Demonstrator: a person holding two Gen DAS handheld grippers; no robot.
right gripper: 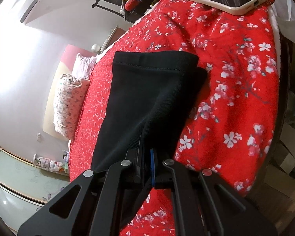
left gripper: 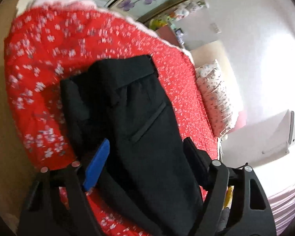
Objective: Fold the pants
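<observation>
Black cloth pants (left gripper: pixel 135 106) lie long on red flowery bed cover (left gripper: pixel 39 59), stretching away from both hands. Right gripper (right gripper: pixel 146 163) pinched tight on leg cloth. Left gripper (left gripper: pixel 147 153) wide, straddling waist end, not squeezing.

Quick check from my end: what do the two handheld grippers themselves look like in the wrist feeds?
Both are matte black, with slotted linkage arms joined by round silver pivot pins. The left gripper has one bright blue finger pad and one black finger. The right gripper shows a thin blue pad edge between black fingers. No cables, markings or sleeves are visible.
</observation>
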